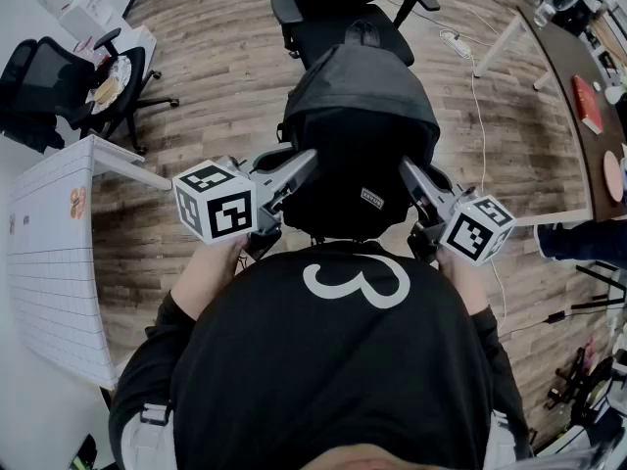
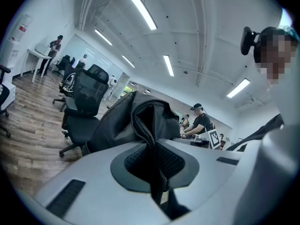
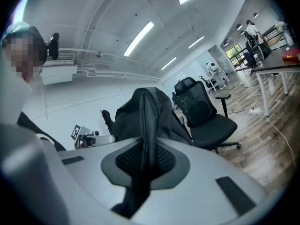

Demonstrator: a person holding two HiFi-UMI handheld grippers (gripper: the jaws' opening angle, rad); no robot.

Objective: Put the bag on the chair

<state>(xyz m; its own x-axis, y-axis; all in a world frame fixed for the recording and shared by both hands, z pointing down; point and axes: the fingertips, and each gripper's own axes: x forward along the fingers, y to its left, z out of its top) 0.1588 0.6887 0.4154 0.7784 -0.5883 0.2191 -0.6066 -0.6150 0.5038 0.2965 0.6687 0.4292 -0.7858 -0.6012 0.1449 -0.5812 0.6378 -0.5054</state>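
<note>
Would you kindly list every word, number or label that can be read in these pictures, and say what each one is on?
"3": a large white numeral on the person's black shirt.
Small tag on the black bag: it carries print, but too small to read.
Red book at the right edge: cover print too small to read.
Nothing readable in either gripper view.

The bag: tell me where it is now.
Head view, centre: the bag hangs gripped between the left gripper and right gripper, with the black chair just beyond it.
</note>
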